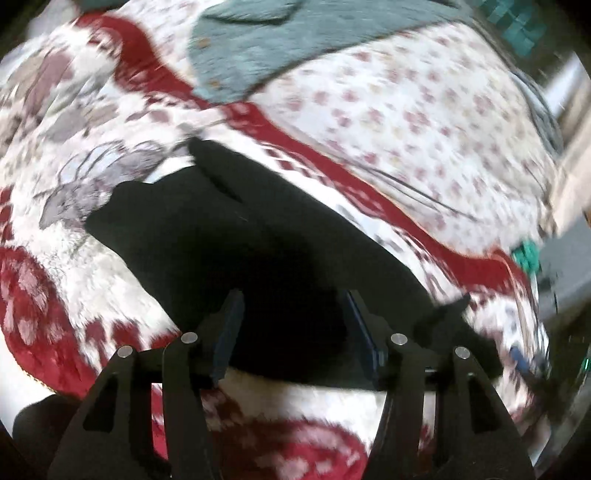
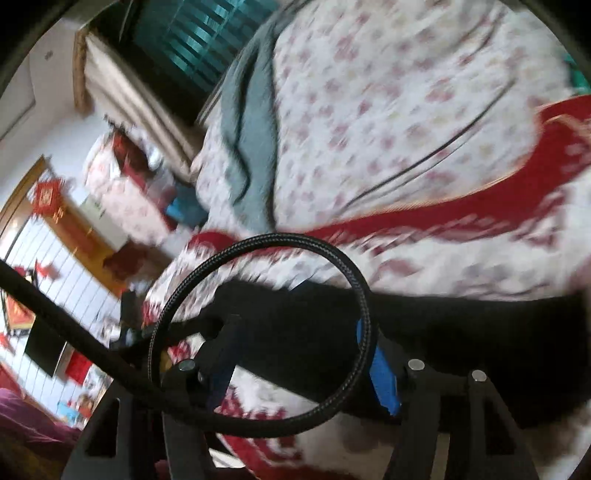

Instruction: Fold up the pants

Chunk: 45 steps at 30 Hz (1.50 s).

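Note:
Black pants (image 1: 236,236) lie on a red-and-white floral blanket (image 1: 406,122), spread from the upper left toward my left gripper. My left gripper (image 1: 293,325) is open, its jaws wide apart just over the near edge of the pants, holding nothing. In the right wrist view the same pants (image 2: 461,332) stretch from the centre to the right edge. My right gripper (image 2: 295,347) is open over their end, jaws apart and empty. A braided black cable (image 2: 258,240) loops in front of the right gripper and hides part of it.
A grey-blue garment (image 1: 266,48) lies at the far side of the bed. In the right wrist view, the bed edge drops to the left, with a teal window blind (image 2: 192,33), wooden furniture (image 2: 74,221) and red decorations (image 2: 46,195) beyond. Both views are motion-blurred.

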Each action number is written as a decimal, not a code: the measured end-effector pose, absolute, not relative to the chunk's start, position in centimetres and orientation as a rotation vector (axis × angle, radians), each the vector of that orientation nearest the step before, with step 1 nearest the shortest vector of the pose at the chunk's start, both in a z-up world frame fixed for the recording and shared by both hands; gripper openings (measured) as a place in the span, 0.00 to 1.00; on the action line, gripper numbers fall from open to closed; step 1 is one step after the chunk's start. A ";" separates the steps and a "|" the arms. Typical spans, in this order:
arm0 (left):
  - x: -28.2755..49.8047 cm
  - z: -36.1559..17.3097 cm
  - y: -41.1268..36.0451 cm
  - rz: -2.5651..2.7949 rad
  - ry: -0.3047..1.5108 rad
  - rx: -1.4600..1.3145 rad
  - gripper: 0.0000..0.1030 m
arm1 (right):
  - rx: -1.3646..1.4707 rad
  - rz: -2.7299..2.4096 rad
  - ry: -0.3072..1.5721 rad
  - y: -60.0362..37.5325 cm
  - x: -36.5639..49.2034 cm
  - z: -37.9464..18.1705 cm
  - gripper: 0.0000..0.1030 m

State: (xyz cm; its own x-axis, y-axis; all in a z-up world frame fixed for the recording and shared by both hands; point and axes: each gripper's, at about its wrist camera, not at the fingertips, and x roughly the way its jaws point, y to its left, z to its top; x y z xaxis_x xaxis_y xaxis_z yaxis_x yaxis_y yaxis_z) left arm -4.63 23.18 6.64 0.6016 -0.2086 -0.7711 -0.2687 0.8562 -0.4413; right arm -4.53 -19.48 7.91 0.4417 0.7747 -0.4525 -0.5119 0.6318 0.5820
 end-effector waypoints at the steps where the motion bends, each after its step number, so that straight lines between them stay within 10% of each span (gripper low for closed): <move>1: -4.1 6.4 23.8 0.051 0.942 -0.581 0.54 | 0.385 0.859 0.784 -17.9 -4.3 7.4 0.60; 36: 6.9 3.0 31.5 0.149 0.959 -0.778 0.69 | 0.328 0.954 1.002 -11.8 -3.7 0.7 0.62; 38: 7.7 2.8 30.9 0.117 0.948 -0.748 0.38 | 0.354 0.951 1.004 -11.9 -3.5 0.5 0.62; 41: 7.8 2.8 30.7 0.104 0.949 -0.732 0.16 | 0.384 0.939 0.997 -12.2 -3.5 0.4 0.62; 45: 5.3 5.6 30.8 0.064 0.855 -0.756 0.12 | 0.421 0.929 1.002 -12.9 -3.7 0.3 0.62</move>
